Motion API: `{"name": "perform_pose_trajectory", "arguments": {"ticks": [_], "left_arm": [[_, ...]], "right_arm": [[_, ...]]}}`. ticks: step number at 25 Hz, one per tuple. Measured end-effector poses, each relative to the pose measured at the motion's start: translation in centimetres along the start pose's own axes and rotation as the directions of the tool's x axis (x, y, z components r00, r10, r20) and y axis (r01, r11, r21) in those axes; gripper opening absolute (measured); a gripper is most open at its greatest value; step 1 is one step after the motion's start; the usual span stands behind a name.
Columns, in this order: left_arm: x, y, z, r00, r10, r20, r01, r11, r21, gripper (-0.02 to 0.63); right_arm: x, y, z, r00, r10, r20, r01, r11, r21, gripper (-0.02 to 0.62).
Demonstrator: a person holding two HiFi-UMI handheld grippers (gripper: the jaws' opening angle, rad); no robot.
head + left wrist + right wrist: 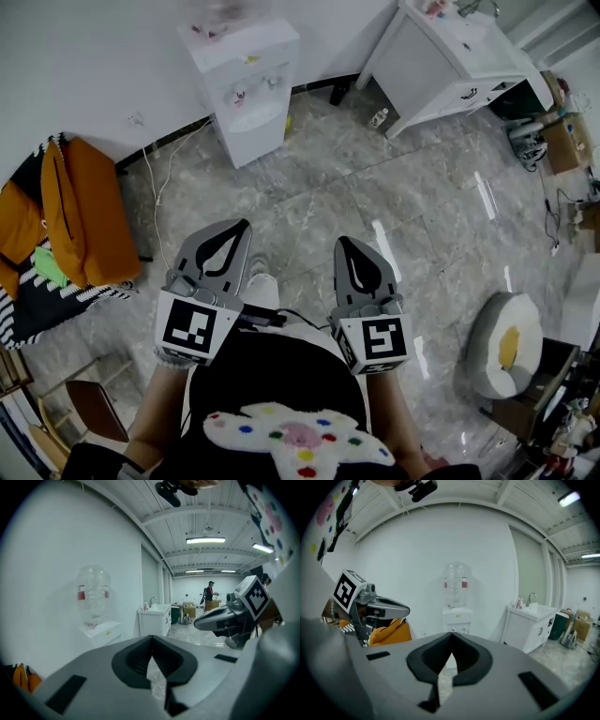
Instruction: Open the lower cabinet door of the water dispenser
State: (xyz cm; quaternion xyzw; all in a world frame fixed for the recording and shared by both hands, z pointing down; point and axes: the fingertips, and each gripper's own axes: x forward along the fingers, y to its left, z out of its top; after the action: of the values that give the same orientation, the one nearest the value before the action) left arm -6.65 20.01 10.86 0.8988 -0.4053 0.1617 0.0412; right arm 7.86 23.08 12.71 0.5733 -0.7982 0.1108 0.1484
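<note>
The white water dispenser (246,84) stands against the wall at the top of the head view, a clear bottle (456,584) on top of it. Its lower cabinet door (257,141) faces me and looks closed. Both grippers are held side by side over the marble floor, well short of the dispenser. My left gripper (242,225) is shut with nothing in it, and its jaws meet at the tip (151,637). My right gripper (343,242) is likewise shut and empty (451,633). In the right gripper view the dispenser (457,618) is straight ahead, its lower part hidden behind the jaws.
A white sink cabinet (450,66) stands right of the dispenser, with a small bottle (378,117) on the floor between them. An orange bag (80,211) and a wooden chair (89,408) are at the left. A round cushion (506,347) lies at the right. A white cable (159,187) runs over the floor.
</note>
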Motion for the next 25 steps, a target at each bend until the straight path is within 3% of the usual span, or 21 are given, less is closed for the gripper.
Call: {"name": "perform_pose_trajectory", "arguments": {"ticks": [8, 25], "left_arm": [[3.9, 5.7, 1.5, 1.000, -0.011, 0.029, 0.011, 1.000, -0.003, 0.012], [6.7, 11.0, 2.2, 0.997, -0.026, 0.070, 0.024, 0.999, 0.027, 0.014]], "right_arm": [[5.1, -1.6, 2.8, 0.999, -0.054, 0.003, 0.054, 0.999, 0.003, 0.003], [11.0, -1.4, 4.9, 0.997, -0.075, 0.026, 0.075, 0.997, -0.013, 0.003]]}}
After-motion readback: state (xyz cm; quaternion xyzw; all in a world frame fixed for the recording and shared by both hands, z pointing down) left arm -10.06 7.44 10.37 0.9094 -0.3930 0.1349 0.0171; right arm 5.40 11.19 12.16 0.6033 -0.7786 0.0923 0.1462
